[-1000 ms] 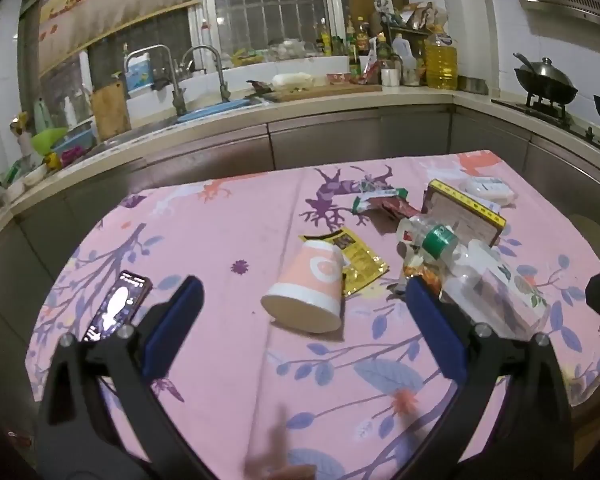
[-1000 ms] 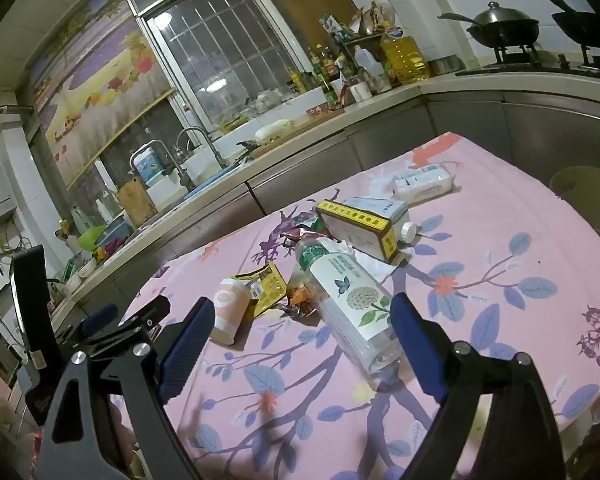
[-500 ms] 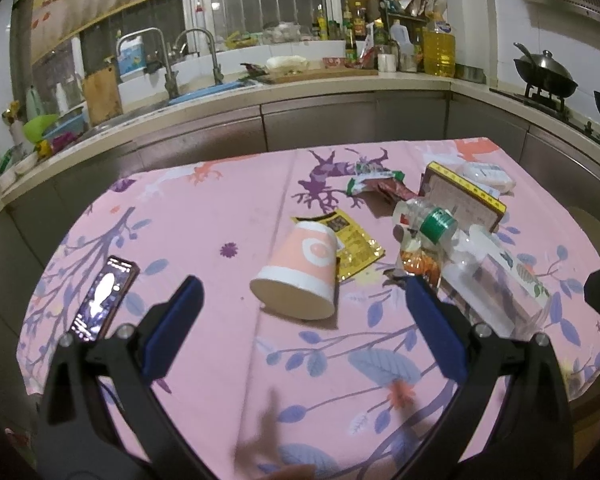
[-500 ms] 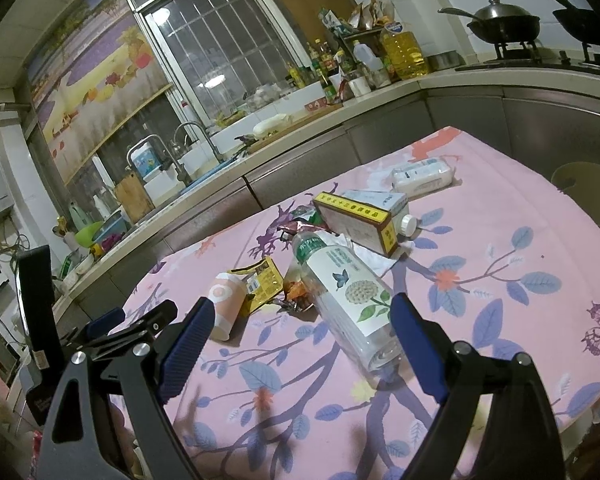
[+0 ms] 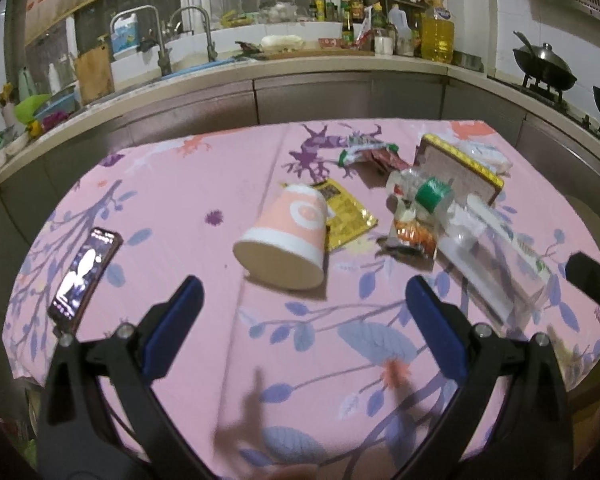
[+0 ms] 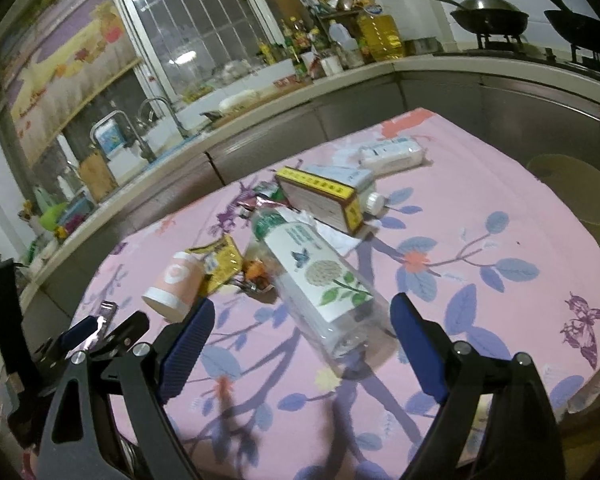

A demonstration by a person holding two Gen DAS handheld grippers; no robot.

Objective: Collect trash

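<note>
On the pink floral-clothed bench (image 5: 180, 200), a tipped pink paper cup (image 5: 286, 240) lies ahead of the left gripper (image 5: 304, 304); beside it a clear labelled plastic bottle (image 6: 320, 276) lies ahead of the right gripper (image 6: 300, 320). Both fingers gape wide, empty.

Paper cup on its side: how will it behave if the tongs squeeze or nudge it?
The paper cup looks empty, so probably light and easily shoved. Lying on its side, it will likely roll in an arc. The thin wall may crumple near its open rim.

Snack wrapper (image 6: 256, 276) half under bottle (image 6: 320, 276)
</note>
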